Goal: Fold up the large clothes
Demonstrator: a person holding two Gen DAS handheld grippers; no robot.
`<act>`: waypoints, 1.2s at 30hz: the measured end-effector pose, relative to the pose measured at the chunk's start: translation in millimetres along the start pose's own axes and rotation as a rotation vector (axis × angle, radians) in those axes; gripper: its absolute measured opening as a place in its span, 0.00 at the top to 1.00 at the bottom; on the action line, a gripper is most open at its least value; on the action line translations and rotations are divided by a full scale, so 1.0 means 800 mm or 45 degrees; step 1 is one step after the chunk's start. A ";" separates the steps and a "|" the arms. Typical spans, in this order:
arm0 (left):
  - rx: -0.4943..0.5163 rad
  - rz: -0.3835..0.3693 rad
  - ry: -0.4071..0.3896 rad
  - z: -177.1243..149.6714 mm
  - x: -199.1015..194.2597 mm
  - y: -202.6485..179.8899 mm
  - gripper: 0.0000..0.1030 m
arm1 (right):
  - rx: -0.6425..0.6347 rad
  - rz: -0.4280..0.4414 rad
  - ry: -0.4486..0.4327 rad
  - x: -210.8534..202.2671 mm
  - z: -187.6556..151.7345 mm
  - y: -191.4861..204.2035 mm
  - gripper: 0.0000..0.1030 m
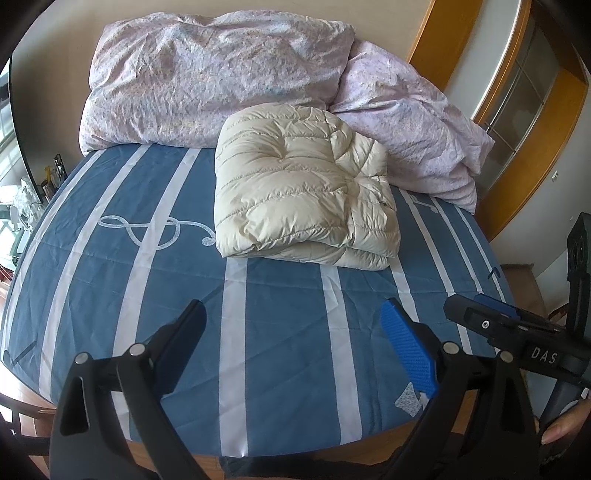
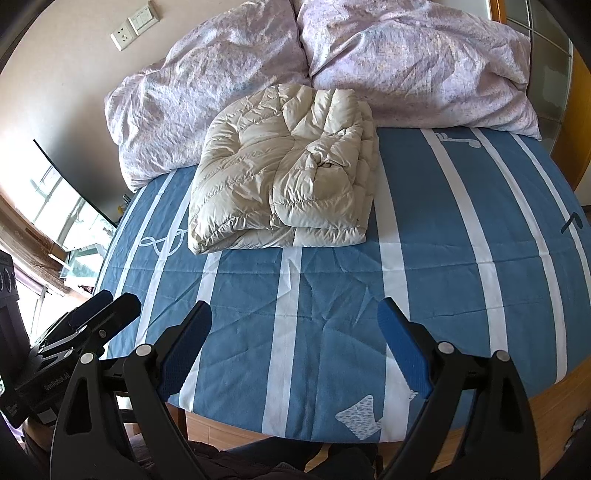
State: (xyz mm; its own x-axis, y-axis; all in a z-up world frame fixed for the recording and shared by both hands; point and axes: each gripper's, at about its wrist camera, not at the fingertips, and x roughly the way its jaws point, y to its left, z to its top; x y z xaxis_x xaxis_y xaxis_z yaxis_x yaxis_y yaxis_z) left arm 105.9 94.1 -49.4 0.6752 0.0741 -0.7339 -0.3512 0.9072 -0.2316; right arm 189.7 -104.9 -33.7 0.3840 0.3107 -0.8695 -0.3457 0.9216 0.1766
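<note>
The cream quilted down jacket [image 1: 303, 188] lies folded into a thick, roughly square bundle on the bed [image 1: 155, 295], toward the far side of the mattress, its back edge touching the rumpled pink floral duvet [image 1: 207, 74] heaped along the wall. In the right wrist view the same jacket [image 2: 284, 173] shows its folded layers stacked at the near edge, with a seam running down the middle of the top panel. The bed is covered by a blue sheet with white stripes [image 2: 461, 258], printed with a treble clef whose loops show just left of the jacket, partly hidden under its corner in the right wrist view. The left tongs [image 1: 293, 332] hang released over the near part of the sheet, jaws spread wide and gripping nothing, well apart from the jacket; the blue ribbed pad of one finger faces inward. The right tongs [image 2: 295, 328] are likewise released and hold nothing, spread over the near striped sheet, also well apart from the jacket. Each pair of tongs shows at the edge of the other's view: the right tongs [image 1: 509, 325] at the right of the left wrist view, the left tongs [image 2: 92, 317] at the left of the right wrist view. A wall socket and switch plate [image 2: 135, 22] sit on the beige wall behind the duvet, and a wooden door frame [image 1: 436, 40] stands to the right of the bed.
</note>
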 end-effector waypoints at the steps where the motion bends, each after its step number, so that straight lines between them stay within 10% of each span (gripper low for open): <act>1: 0.001 0.001 0.000 0.000 0.000 -0.001 0.08 | 0.000 0.000 0.000 0.000 0.000 0.000 0.10; 36: 0.009 0.007 0.005 0.004 0.007 -0.004 0.07 | 0.002 -0.001 0.000 0.001 0.003 0.000 0.10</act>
State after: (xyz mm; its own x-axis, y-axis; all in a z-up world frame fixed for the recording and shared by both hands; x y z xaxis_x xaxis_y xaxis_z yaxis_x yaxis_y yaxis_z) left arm 112.9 93.0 -50.5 0.6705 0.0775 -0.7379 -0.3507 0.9095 -0.2232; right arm 192.1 -104.3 -33.4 0.3842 0.3095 -0.8698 -0.3441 0.9223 0.1762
